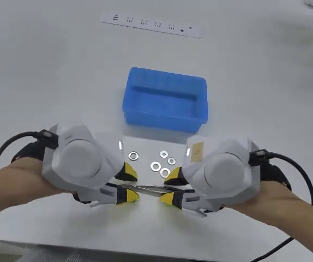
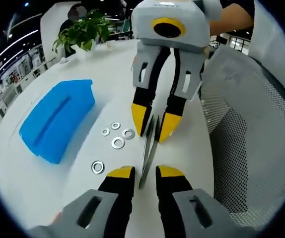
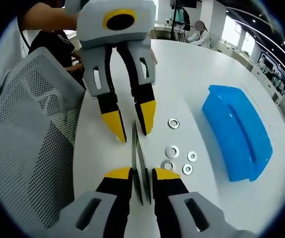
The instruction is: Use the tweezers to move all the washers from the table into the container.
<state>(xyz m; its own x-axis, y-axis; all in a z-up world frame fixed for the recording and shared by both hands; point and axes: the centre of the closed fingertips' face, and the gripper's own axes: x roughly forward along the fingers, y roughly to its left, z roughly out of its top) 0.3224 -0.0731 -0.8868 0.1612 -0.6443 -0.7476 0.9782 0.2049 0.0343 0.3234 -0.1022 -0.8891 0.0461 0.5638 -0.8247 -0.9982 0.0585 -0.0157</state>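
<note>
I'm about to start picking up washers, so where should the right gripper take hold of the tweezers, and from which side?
Take the tweezers around mid-length, across their two thin arms, so closing the tongs should pinch the tips together. They stretch lengthwise between the left gripper and the right gripper, beside the washers, so come along that line from the right gripper's own end.

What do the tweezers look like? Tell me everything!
The tweezers are thin, shiny and silvery, like metal: two long arms joined at one narrow end. They lie level by the washers on the white table. The narrow end is between the left gripper's open jaws, the spread arms between the right gripper's; a pinch is unclear.
</note>
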